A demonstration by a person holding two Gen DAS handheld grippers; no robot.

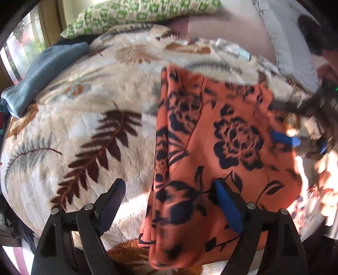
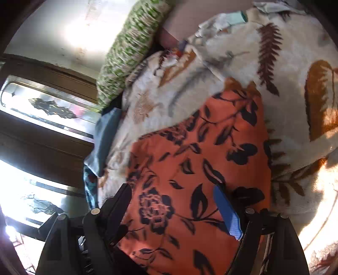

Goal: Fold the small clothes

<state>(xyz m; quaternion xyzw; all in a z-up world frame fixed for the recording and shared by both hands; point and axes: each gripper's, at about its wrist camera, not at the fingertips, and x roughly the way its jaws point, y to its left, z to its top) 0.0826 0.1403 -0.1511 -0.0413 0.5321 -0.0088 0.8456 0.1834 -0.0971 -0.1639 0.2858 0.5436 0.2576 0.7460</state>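
Observation:
An orange garment (image 1: 221, 143) with dark blue flowers lies flat on a cream fleece blanket (image 1: 88, 110) printed with fern leaves. My left gripper (image 1: 170, 184) hovers over the garment's near left edge. It is open, with one finger over the blanket and the other over the cloth, and its pads do not press on anything. My right gripper (image 2: 172, 189) is open above the same garment (image 2: 190, 152), which spreads under both its fingers. In the left wrist view the right gripper (image 1: 281, 122) shows at the garment's right side, blurred.
A green-patterned pillow (image 1: 137, 14) lies at the far end of the bed. A blue-grey cloth (image 1: 42, 74) is bunched at the blanket's left edge, near a window with patterned glass (image 2: 46, 105). Pale cloth (image 1: 285, 42) sits at the far right.

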